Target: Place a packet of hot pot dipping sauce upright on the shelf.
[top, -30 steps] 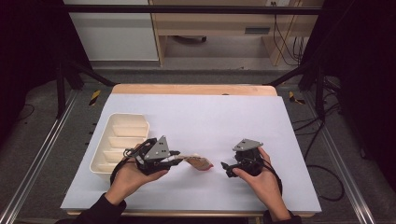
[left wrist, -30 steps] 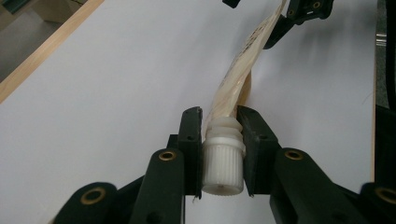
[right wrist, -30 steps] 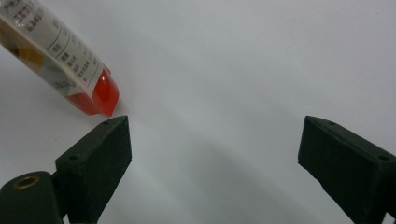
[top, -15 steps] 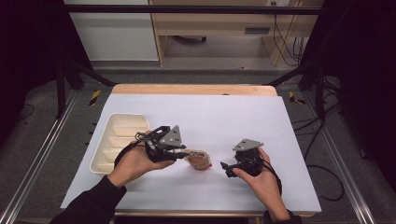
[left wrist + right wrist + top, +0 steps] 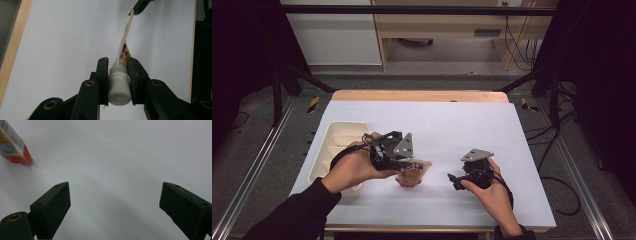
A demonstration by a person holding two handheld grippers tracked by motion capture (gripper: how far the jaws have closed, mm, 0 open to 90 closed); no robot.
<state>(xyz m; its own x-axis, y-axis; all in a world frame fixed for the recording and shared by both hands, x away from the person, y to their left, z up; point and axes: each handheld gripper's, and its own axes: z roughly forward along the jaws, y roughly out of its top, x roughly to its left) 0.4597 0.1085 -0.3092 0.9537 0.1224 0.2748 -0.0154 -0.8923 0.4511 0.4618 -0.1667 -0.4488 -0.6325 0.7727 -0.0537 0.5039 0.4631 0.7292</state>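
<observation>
A: High view first — where does the left hand-held gripper point(image 5: 409, 162) sit?

B: Left of the counter's point(image 5: 452, 125) middle, just beside the cream tray point(image 5: 332, 145) with its divided compartments. It is pinching a flat squeeze pouch point(image 5: 413, 173) that hangs from it, tilted, red bottom edge down at the white sheet. Whether that edge touches the sheet, I cannot tell.

A: And the grip itself?

B: The left gripper view settles it: the two black jaws are pressed onto the ribbed white cap point(image 5: 119, 85) of the pouch point(image 5: 124, 48), one on each side. The pouch body runs away from the cap, seen nearly edge-on as a thin pale strip with a bit of red and dark print near the neck. A dark tip point(image 5: 141, 5) shows at the top edge, right by the pouch's far end — I take it for part of the other gripper, though it is too cropped to be sure.

A: The right hand-held gripper point(image 5: 458, 179)?

B: Held low over the counter right of centre, apart from the pouch, its jaws pointing toward it. In the right gripper view the jaws stand spread wide with bare white surface between them — nothing held. The pouch's red corner point(image 5: 15, 151) shows at the upper left, a little blurred.
</observation>
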